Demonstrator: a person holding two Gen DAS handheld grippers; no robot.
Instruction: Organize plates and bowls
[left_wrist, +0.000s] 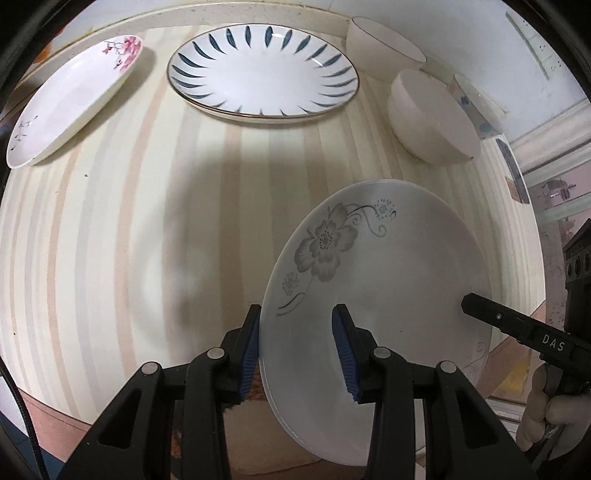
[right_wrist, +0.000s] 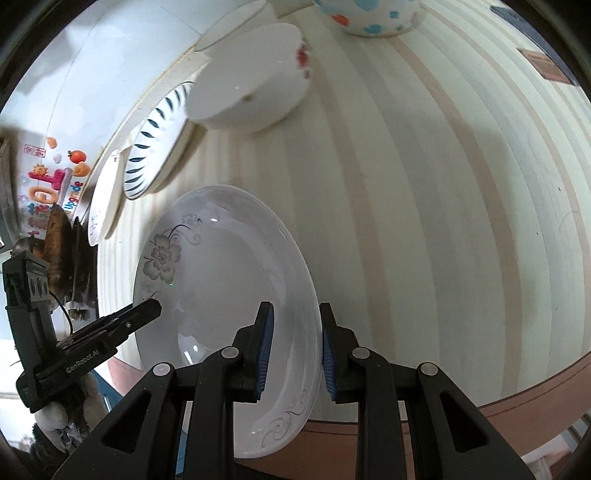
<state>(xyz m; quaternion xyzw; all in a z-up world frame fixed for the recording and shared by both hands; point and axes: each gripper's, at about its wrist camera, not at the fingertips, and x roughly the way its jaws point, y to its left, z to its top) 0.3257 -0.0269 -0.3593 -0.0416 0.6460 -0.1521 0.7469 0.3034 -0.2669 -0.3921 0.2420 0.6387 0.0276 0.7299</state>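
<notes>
Porcelain is what both tools have to deal with here: the grey-flower plate is stiff, glazed and slick, and it looks brittle enough to chip if it drops or knocks another dish. It hangs at the near edge of the striped table, part of it out past the edge. The left gripper straddles the plate's left rim, with a clear gap between the right pad and the glaze, so its grip is not yet closed. The right gripper straddles the opposite rim at a narrow opening; whether its blue pads actually press the rim, I cannot tell. The rim is the sensible place to pinch, one finger above and one below, since the smooth well gives nothing to hold.

Far across the table lie the blue-leaf plate and, to its left, the pink-blossom plate; white bowls stand far right, and a bowl with blue and red flowers beyond them.

Readable writing: "DAS" on the right tool's body, "GenRobot.AI" on the left tool's body.
</notes>
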